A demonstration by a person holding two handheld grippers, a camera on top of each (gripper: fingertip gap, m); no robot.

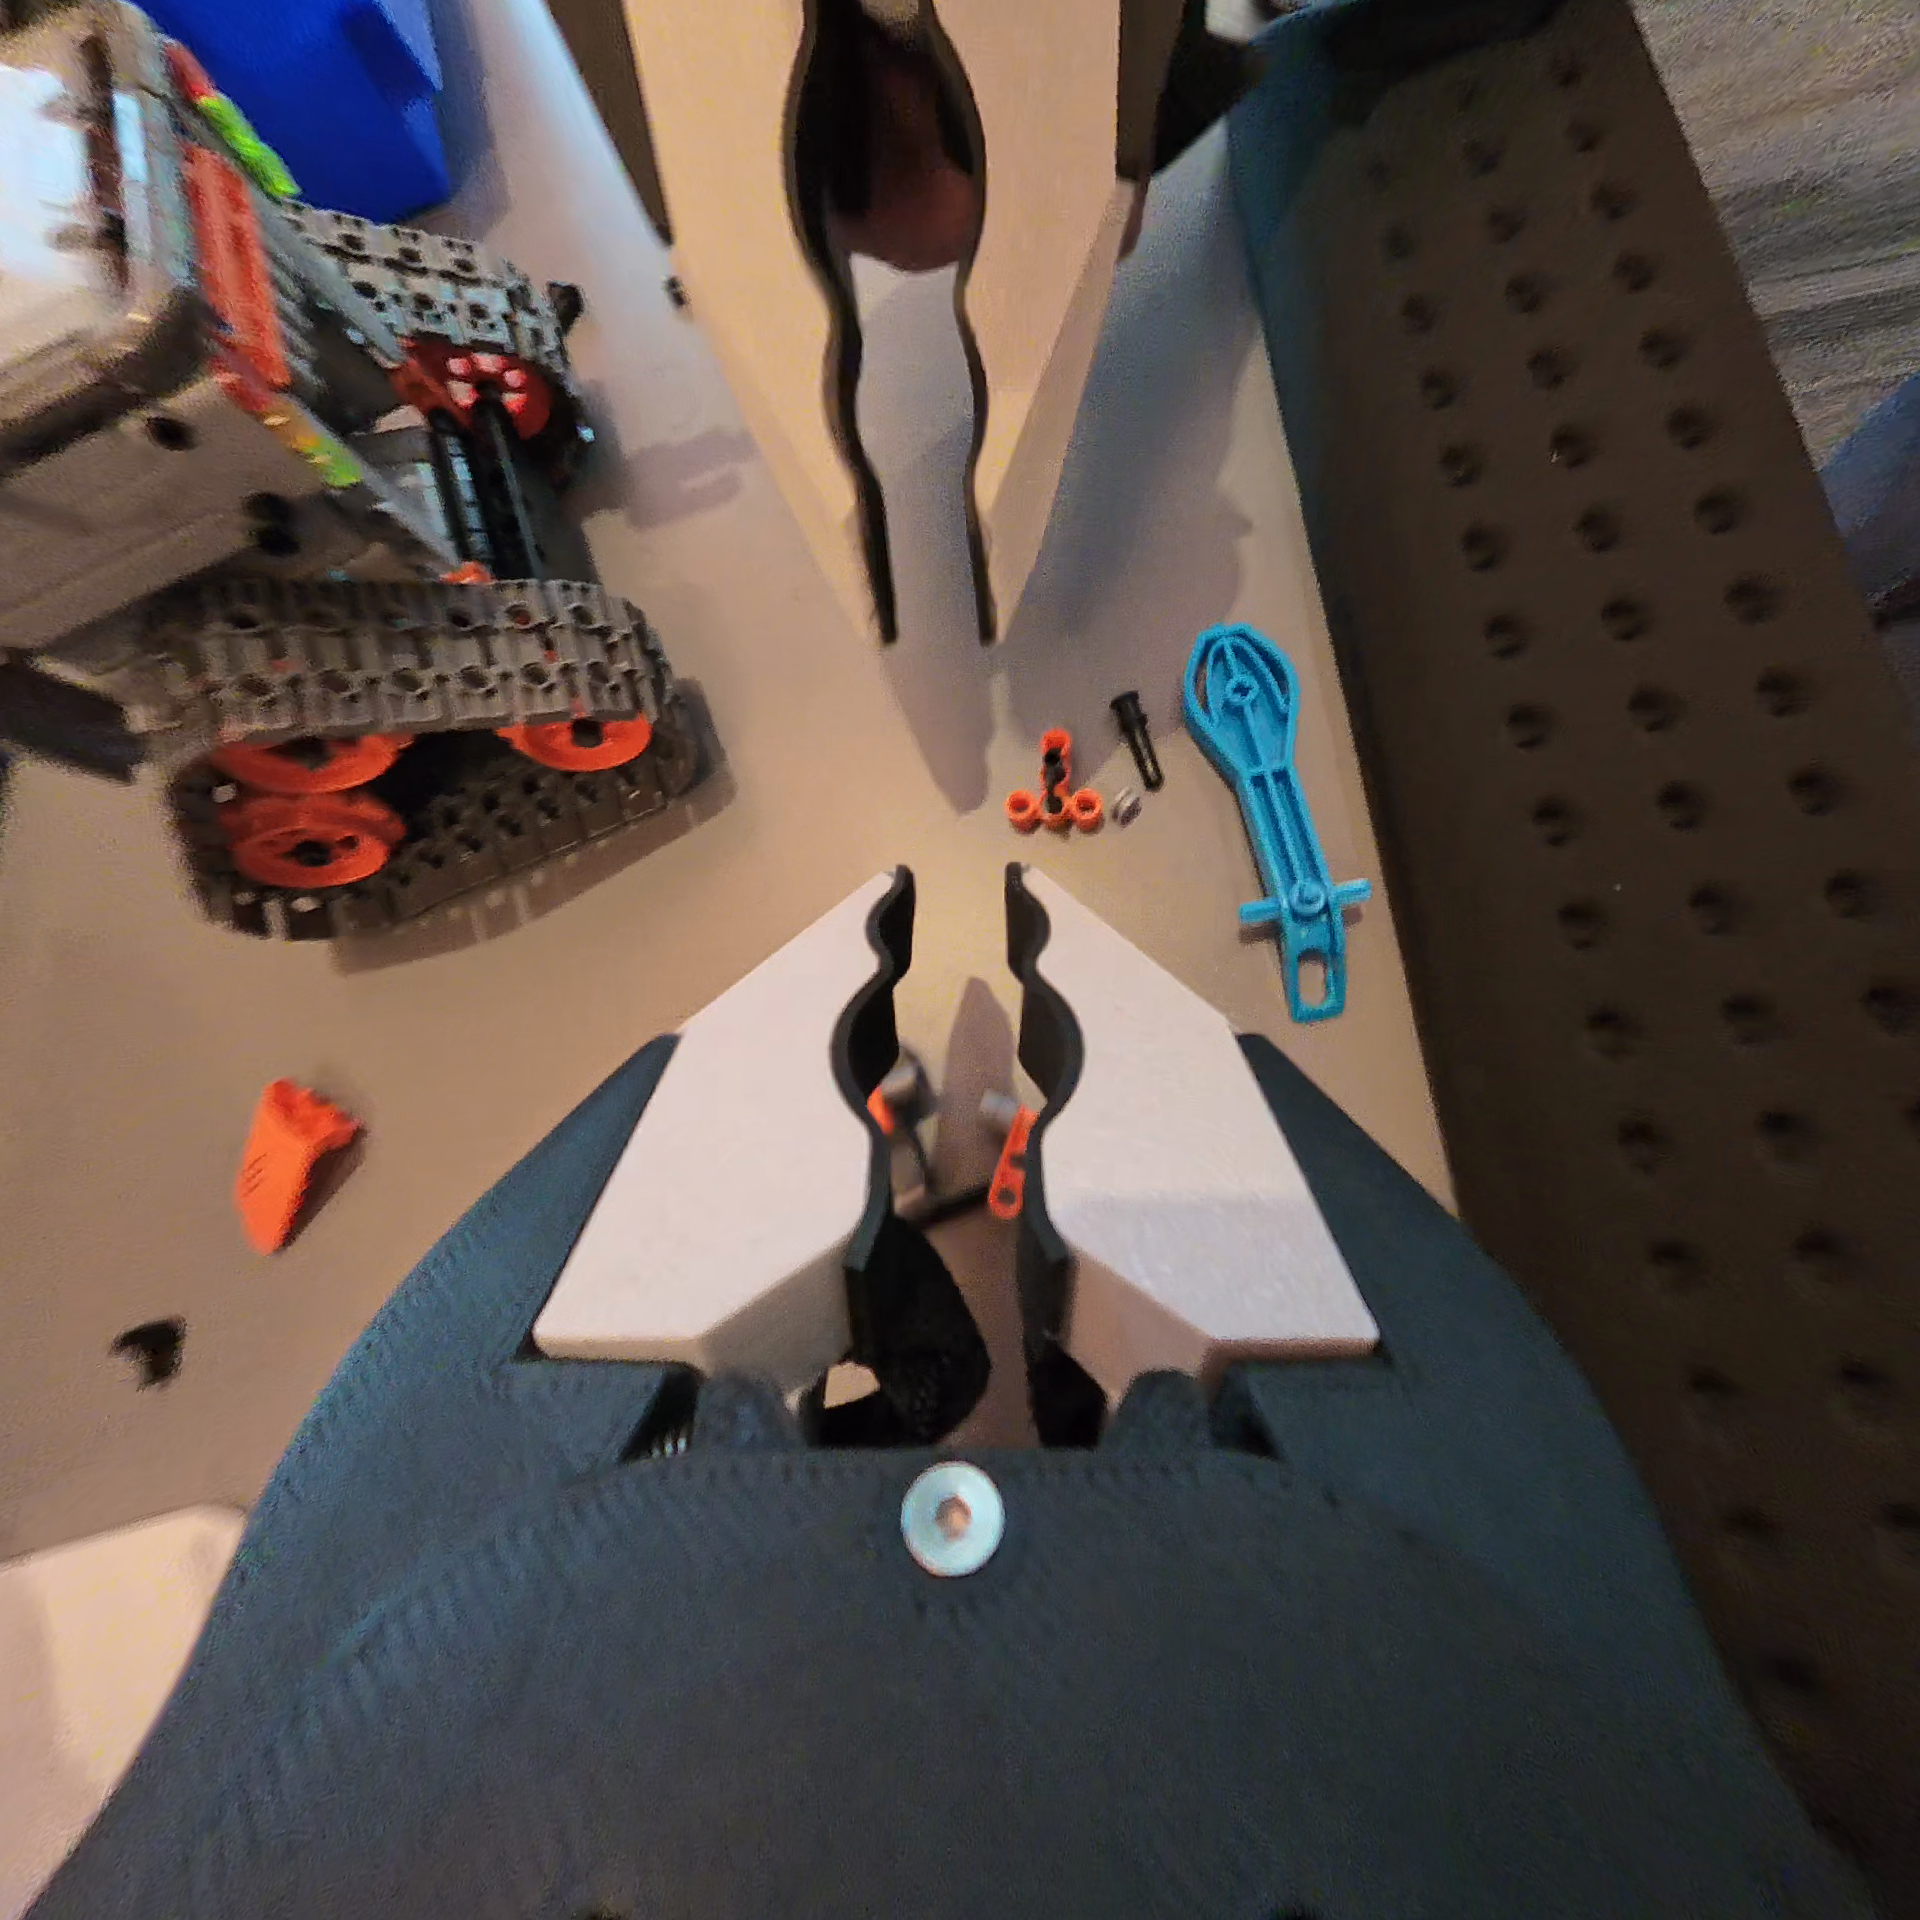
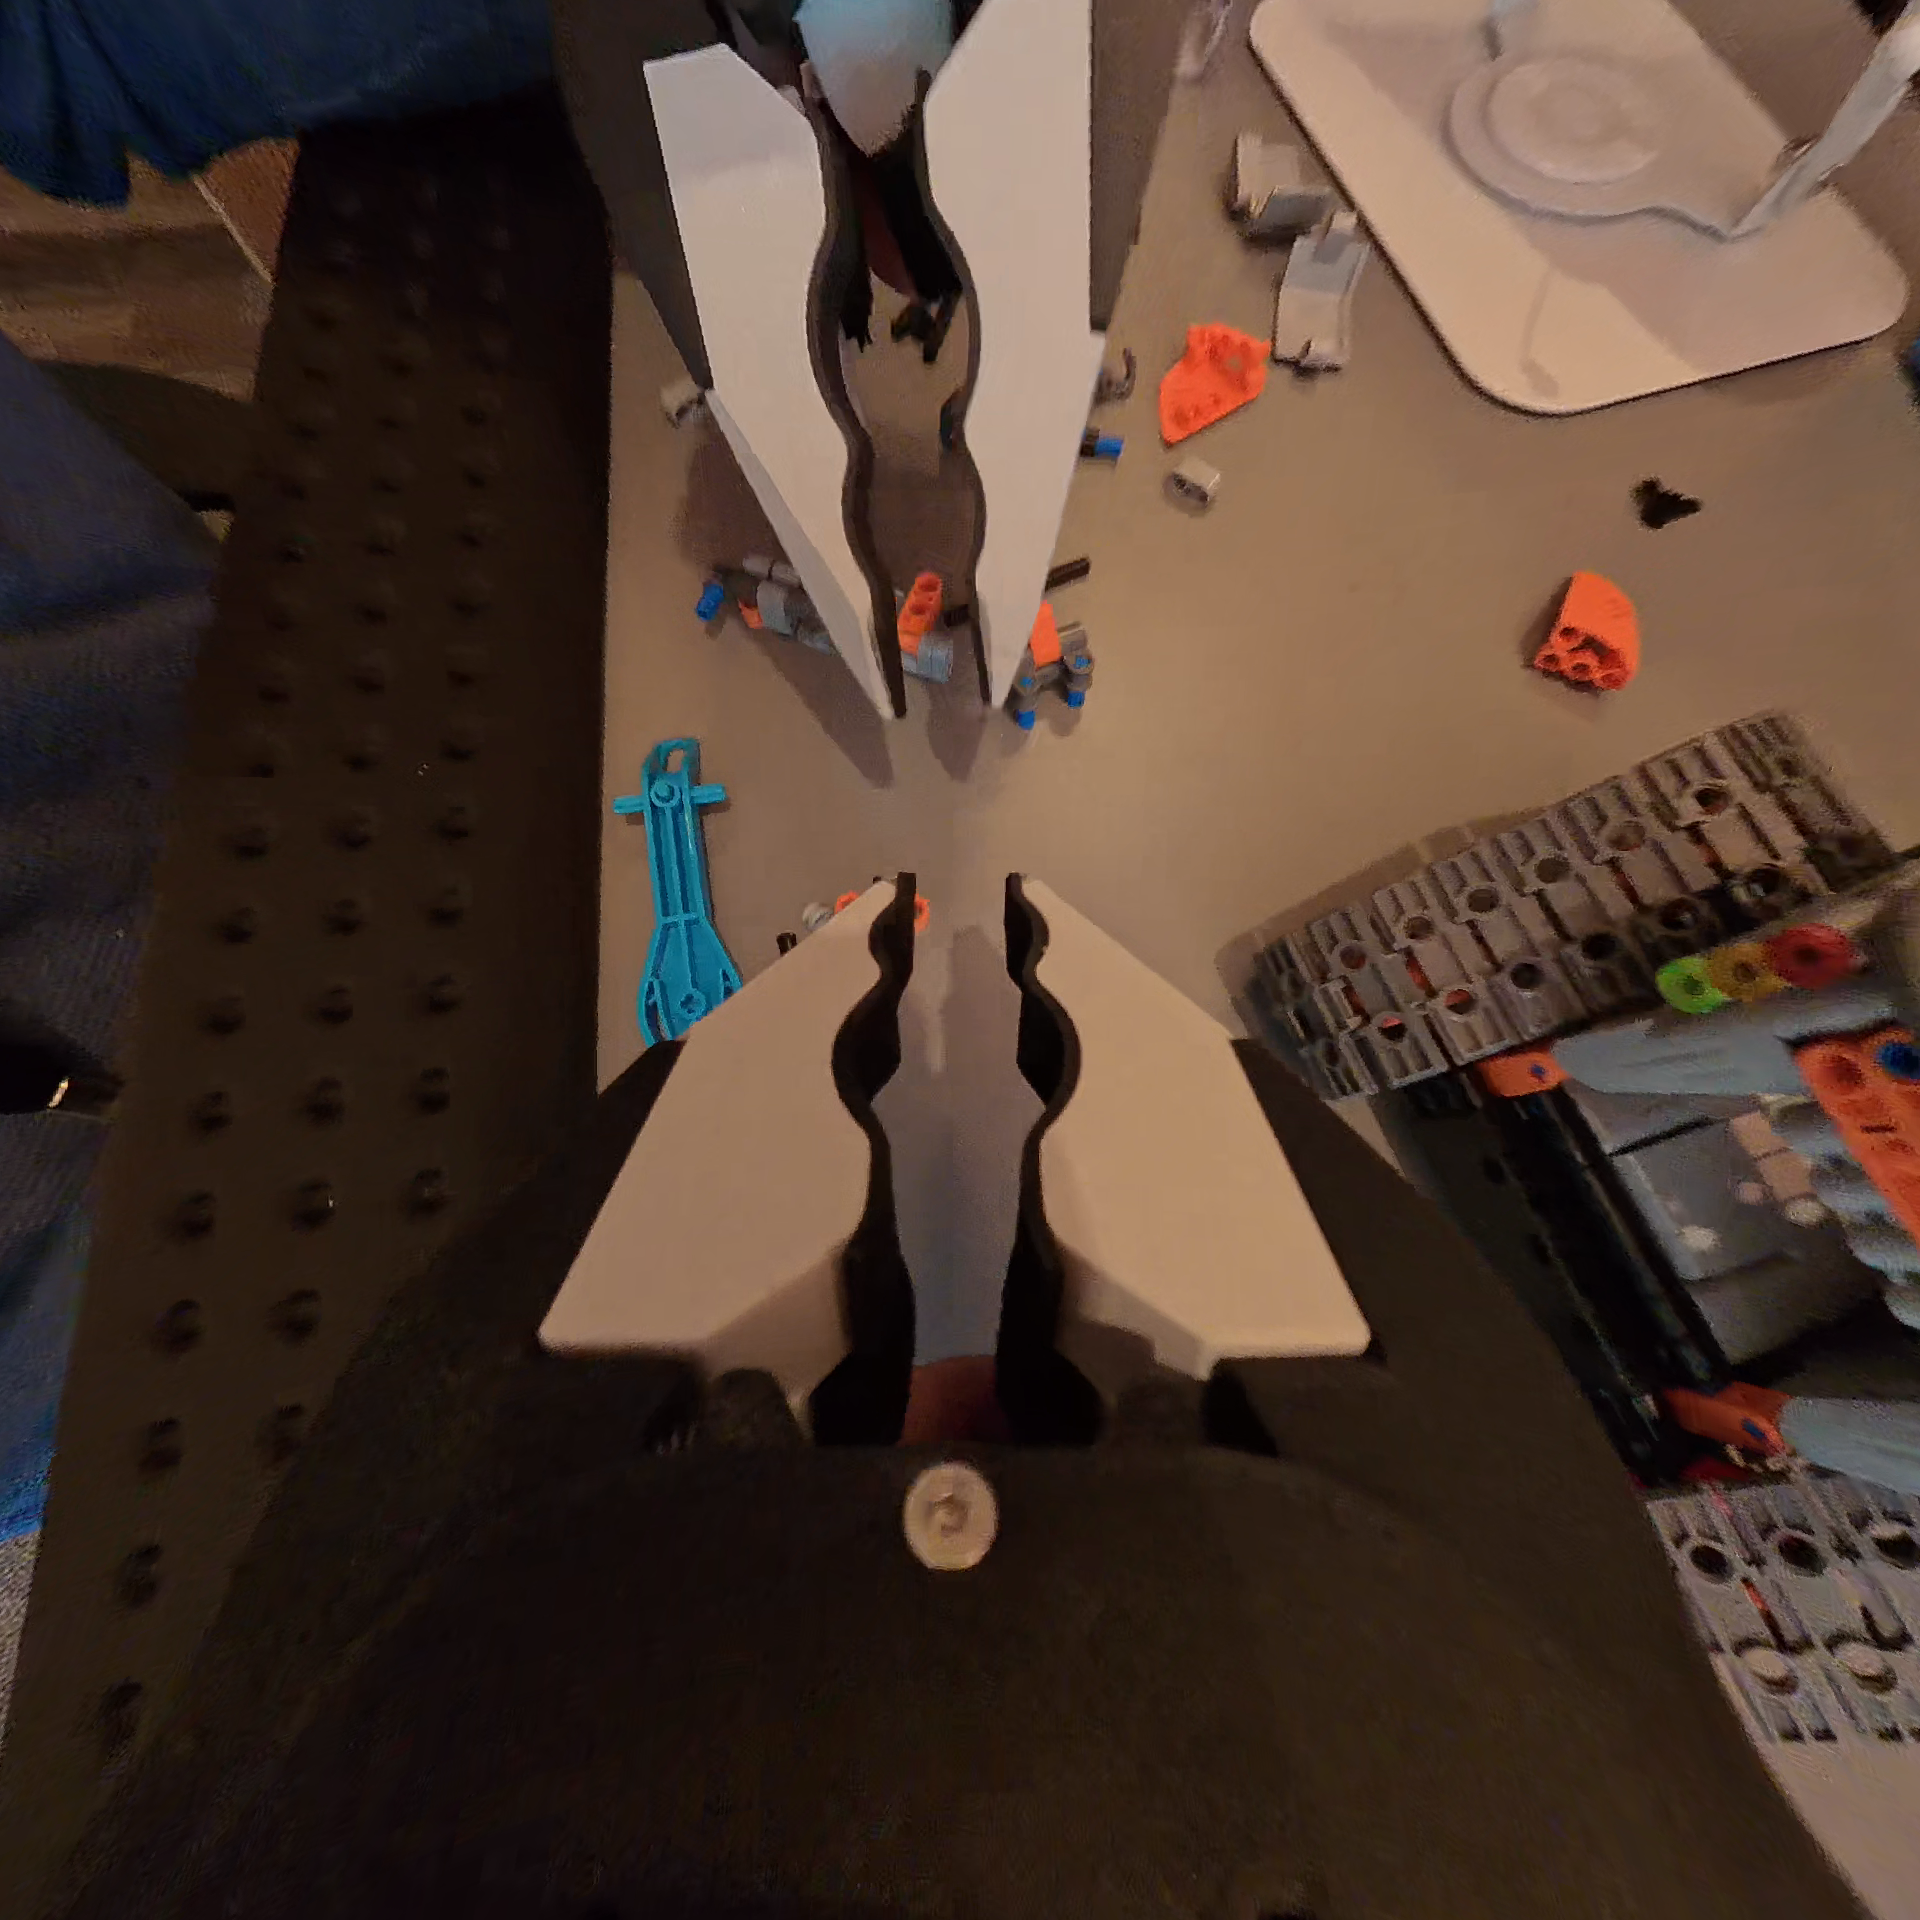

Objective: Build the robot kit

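Below — orange connector point(image 1: 1055, 800) just ahead of the left gripper point(image 1: 958, 873) tips, right of the gap | right gripper point(image 2: 956, 881) opposite | both jaws narrowly parted, empty — blue tool point(image 1: 1268, 810) beside; tracked vehicle point(image 1: 416, 665) apart.

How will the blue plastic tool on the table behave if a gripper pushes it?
The blue plastic tool lies flat, so it would probably slide, not roll. It looks thin with open cut-outs, so likely light. Its long shape may make it turn if pushed at one end.

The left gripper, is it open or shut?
Open. The left gripper shows bare table between its fingertips, and they grip nothing.
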